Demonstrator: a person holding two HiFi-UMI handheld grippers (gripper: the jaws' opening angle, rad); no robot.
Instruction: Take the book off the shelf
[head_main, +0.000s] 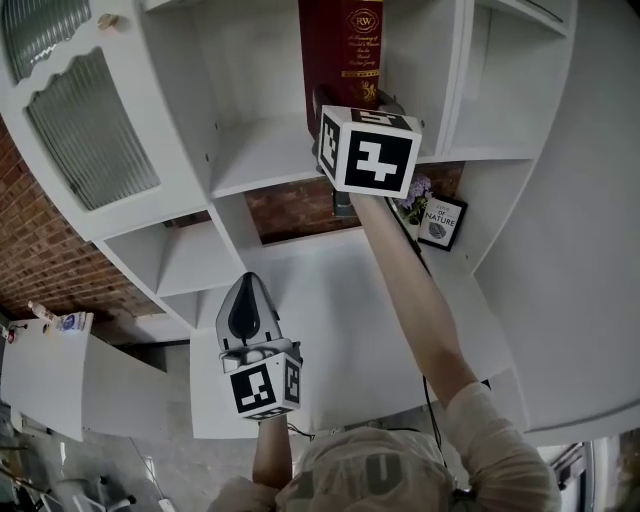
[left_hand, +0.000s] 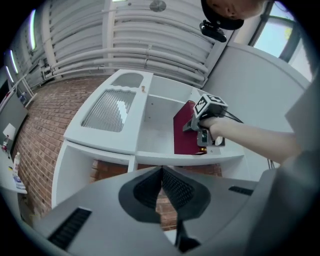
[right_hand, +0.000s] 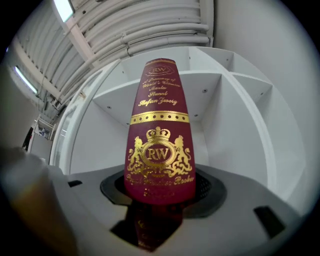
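Note:
A dark red book (head_main: 345, 50) with gold lettering stands upright in a compartment of the white shelf (head_main: 265, 155). My right gripper (head_main: 348, 104) reaches up to it and is shut on the lower part of its spine. In the right gripper view the book (right_hand: 159, 145) fills the gap between the pads (right_hand: 207, 187) of my right gripper (right_hand: 159, 192). The left gripper view shows the book (left_hand: 185, 131) and the right gripper (left_hand: 198, 123) from below. My left gripper (head_main: 247, 300) hangs lower, over the white counter, shut and holding nothing; its pads (left_hand: 150, 190) meet.
A cabinet door with ribbed glass (head_main: 85, 135) is at the upper left. A small framed sign (head_main: 440, 222) and flowers (head_main: 415, 193) sit in the compartment below the book. A brick wall (head_main: 290, 205) shows behind the shelf. White dividers (head_main: 465, 70) flank the book's compartment.

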